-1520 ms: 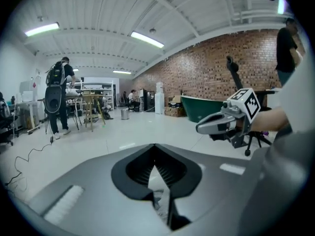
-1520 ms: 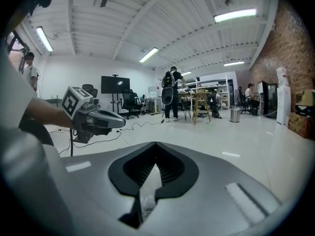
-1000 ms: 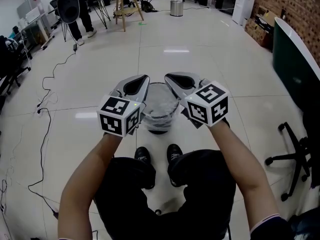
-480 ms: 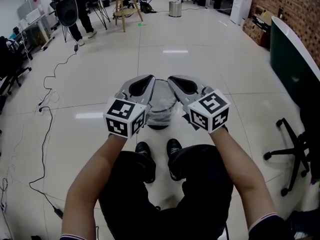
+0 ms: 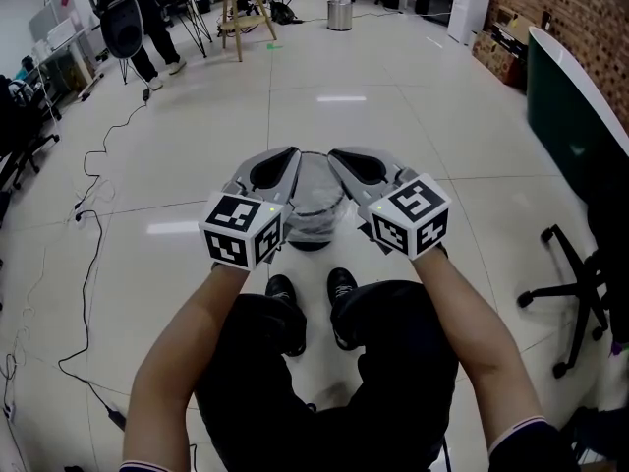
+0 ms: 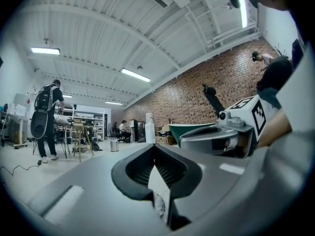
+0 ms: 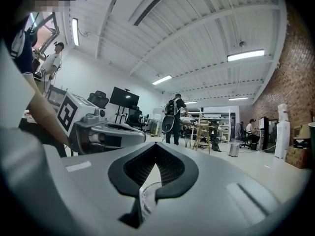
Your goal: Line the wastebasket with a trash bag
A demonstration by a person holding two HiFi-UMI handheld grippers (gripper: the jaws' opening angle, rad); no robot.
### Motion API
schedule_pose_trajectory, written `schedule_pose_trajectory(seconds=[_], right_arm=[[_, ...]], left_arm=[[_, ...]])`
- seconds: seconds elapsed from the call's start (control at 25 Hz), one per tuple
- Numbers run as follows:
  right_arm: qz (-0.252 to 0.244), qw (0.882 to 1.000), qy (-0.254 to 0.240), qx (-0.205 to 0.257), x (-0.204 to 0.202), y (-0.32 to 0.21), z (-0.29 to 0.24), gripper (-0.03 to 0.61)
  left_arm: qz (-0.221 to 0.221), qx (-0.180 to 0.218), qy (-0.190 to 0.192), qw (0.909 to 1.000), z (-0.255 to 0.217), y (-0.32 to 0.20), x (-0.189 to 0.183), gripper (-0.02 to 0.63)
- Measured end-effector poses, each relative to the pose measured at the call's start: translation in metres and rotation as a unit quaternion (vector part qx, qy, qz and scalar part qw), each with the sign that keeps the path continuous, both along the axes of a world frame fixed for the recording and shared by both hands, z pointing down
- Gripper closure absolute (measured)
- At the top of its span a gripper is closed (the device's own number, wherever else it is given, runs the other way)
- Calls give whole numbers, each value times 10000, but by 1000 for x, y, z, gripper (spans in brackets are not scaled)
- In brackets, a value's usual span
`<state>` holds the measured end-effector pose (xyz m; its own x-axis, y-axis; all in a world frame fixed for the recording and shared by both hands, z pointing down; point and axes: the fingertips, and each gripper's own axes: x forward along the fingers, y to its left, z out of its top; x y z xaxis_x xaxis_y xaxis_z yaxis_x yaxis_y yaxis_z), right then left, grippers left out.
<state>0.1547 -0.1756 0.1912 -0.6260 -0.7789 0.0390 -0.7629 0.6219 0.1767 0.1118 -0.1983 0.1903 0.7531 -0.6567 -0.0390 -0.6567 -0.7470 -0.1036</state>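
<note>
In the head view a small wastebasket [image 5: 311,242] stands on the floor just ahead of the person's shoes. A clear trash bag [image 5: 316,203] sits in its mouth. My left gripper [image 5: 285,157] and right gripper [image 5: 344,155] are held level over it, side by side, one at each side of the rim. In the left gripper view the left gripper [image 6: 155,165] is shut, with a sliver of clear plastic [image 6: 160,206] pinched in its jaws. In the right gripper view the right gripper [image 7: 155,163] is shut too, on a crumpled bit of the bag [image 7: 145,199].
An office chair [image 5: 572,303] and a dark green table [image 5: 565,116] stand at the right. Cables [image 5: 86,226] trail over the floor at the left. Far back are a person with a backpack [image 5: 126,18], a wooden stool [image 5: 241,8] and a metal bin [image 5: 339,14].
Both grippers have shifted a little over the basket together, still shut on the bag. The basket now shows slightly less between them.
</note>
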Motion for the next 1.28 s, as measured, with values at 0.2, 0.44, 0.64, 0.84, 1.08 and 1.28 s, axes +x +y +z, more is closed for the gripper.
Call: schedule_pose_trajectory(seconds=[0.2,0.44,0.64,0.84,1.08,1.28], right_arm=[[8,10000,37,-17,-2,0,2,578],[18,10000,5,-3,-1,-2,1,578],[17,10000,-2,-11,0,-2,1,578],[21,10000,-7,-11,0,-2,0,578],[73,10000,-23,-1,1,-3,0,578],[105,9999,-33,37,3,-4,-4,578]], left_arm=[[-2,-11,-19,10000,2,1,-1,603],[-22,-17,-58,10000,5,-1,-4,602],[-24,-11,-73,10000,5,-1,-2,601],[-50,-16,-56,10000,4,-1,-3,602],[-55,-5,-56,10000,5,-2,-4,602],[-56,27,-40,10000,4,-2,-5,602]])
